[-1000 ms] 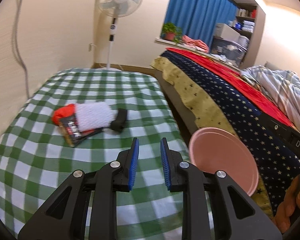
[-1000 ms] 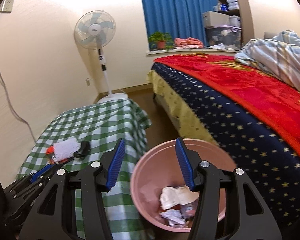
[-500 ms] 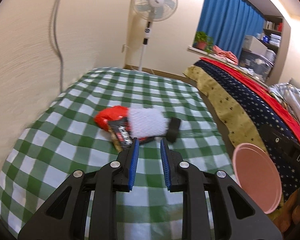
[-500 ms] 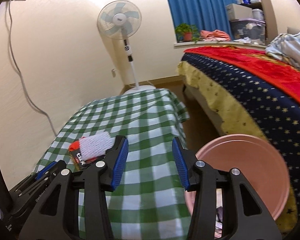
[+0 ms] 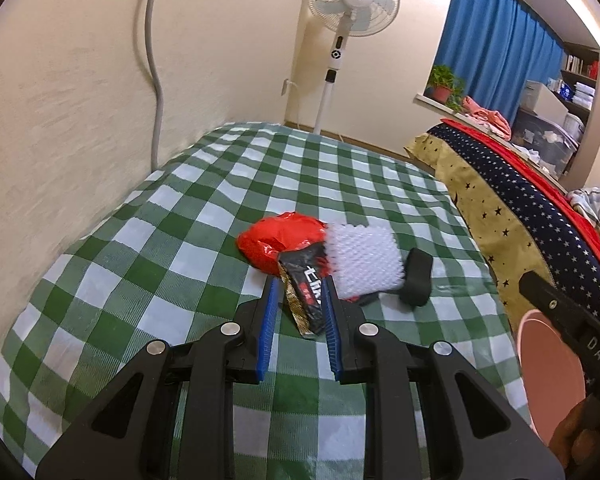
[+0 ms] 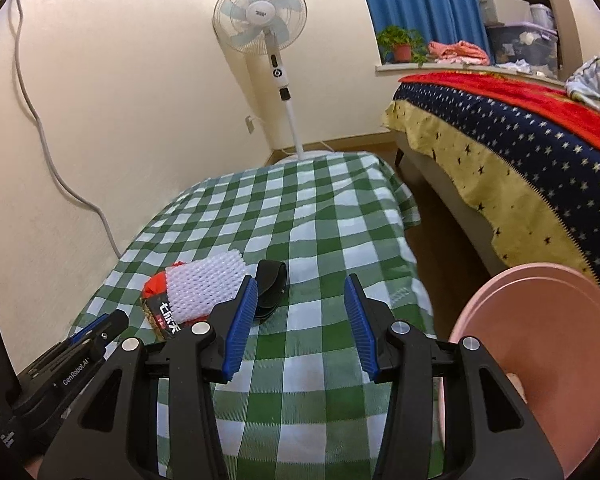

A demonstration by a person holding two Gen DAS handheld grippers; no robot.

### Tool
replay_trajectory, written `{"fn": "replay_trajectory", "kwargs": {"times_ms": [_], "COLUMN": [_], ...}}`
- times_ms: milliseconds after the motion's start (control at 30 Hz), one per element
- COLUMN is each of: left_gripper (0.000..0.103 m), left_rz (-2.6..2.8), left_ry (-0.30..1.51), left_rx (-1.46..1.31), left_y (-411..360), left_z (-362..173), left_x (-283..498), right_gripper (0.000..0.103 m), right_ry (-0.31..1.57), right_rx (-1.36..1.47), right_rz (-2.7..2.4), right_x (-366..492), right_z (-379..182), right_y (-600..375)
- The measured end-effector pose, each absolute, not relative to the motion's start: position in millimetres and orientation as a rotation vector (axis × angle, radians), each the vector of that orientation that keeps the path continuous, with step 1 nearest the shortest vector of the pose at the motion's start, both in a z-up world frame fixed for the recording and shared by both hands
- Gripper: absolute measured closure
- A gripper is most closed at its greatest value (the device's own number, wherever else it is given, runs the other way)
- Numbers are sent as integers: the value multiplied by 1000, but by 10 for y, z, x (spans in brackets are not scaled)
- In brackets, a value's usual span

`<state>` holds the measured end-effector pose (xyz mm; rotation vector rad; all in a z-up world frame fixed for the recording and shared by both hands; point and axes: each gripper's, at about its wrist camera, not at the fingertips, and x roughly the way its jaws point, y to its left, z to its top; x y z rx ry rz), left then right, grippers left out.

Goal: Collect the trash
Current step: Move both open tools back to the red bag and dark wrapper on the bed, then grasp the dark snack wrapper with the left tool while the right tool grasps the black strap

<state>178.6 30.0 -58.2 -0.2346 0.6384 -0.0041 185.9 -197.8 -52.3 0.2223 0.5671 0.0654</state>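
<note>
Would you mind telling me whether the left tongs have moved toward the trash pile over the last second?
Yes. The left tongs have closed in on the trash pile lying on the checked cloth; the black snack wrapper now sits between their open pads.

The pink bin (image 6: 540, 360) is cut off by the right edge in both views, and its inside cannot be seen. The lower end of the black snack wrapper (image 5: 306, 294) is partly hidden between the left gripper (image 5: 298, 292) pads; whether it is touched cannot be told. The red bag (image 5: 280, 240) is partly covered by the white foam net (image 5: 364, 260).
</note>
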Motion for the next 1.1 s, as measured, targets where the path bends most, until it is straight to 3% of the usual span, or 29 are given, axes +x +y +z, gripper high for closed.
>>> {"fn": "replay_trajectory", "kwargs": {"times_ms": [267, 400, 1000, 1067, 1100], "left_gripper": [81, 81, 81, 81, 81], "left_rz": [6, -10, -73, -80, -85], "left_ry": [674, 687, 772, 776, 779], "left_rx": [-293, -334, -410, -407, -401], "left_y": [416, 444, 455, 439, 426], "left_z": [-697, -727, -943, -945, -946], "left_x": [2003, 2116, 2339, 2338, 2339], "right_gripper": [56, 50, 49, 55, 63], "right_ry": [618, 645, 790, 804, 805], "right_rx": [214, 219, 218, 222, 229], "right_rz": [112, 131, 181, 179, 185], "right_x": [2122, 2239, 2618, 2636, 2637], "right_z": [-696, -766, -1019, -1039, -1043], "right_y": [-1823, -1760, -1568, -1572, -1582]}}
